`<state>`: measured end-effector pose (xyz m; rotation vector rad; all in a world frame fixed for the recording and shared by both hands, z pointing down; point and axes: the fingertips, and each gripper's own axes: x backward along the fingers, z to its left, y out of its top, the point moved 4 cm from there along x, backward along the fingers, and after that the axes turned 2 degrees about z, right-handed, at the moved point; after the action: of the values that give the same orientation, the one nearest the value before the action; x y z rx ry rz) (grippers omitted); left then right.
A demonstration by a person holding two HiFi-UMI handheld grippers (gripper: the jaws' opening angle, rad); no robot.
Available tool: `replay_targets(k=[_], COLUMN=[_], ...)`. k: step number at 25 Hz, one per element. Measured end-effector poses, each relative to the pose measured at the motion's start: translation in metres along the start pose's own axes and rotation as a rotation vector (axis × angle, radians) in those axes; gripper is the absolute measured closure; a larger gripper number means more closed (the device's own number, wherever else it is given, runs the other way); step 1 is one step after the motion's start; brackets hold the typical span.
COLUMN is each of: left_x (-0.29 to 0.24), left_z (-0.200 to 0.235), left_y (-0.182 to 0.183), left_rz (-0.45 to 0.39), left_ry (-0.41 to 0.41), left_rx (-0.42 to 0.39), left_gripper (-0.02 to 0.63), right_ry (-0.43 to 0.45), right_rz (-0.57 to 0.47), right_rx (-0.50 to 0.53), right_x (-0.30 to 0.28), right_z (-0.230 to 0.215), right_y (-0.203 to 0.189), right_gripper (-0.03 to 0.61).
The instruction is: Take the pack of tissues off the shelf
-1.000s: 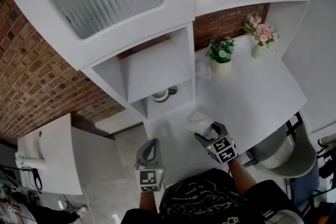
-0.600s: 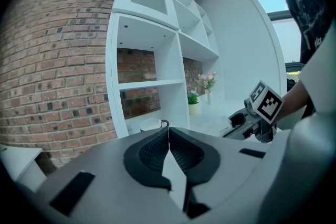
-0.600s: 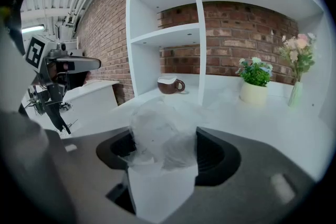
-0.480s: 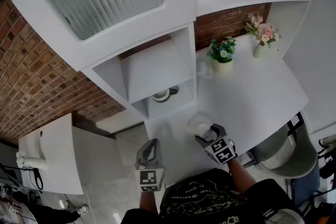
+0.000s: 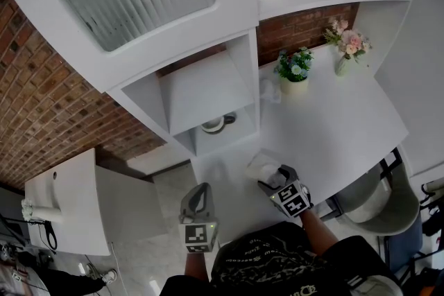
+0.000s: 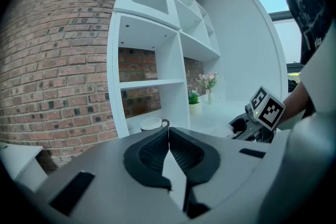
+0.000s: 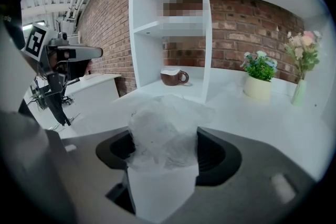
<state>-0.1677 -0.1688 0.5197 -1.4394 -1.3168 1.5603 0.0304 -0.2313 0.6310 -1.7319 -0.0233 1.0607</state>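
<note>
Right gripper [image 5: 270,181] grasps the crinkly white plastic-wrapped pack of tissues [image 7: 161,131] over the white desk [image 5: 333,123]; left gripper [image 6: 168,137] has jaws clenched together, empty

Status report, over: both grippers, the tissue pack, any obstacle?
Right gripper shut on tissue pack; left gripper shut, empty. Pack off the shelf, over white counter. Mug in shelf bay, well apart.

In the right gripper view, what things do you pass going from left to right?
left gripper → brown cup → green potted plant → vase of pink flowers. The pack of tissues, held in front, overlaps the cup, so I skip it.
</note>
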Motion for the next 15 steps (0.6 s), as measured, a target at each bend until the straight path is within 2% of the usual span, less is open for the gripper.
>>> replay_targets(k=[15], left_x=[0.001], left_z=[-0.002], left_y=[-0.004], left_rz=[0.002], left_ry=[0.008], left_rx=[0.027], left_gripper=[0.604], right_ry=[0.007], right_rz=[0.039], right_rx=[-0.031], right_x=[-0.001], right_z=[0.002], right_y=[-0.016], right_gripper=[0.252])
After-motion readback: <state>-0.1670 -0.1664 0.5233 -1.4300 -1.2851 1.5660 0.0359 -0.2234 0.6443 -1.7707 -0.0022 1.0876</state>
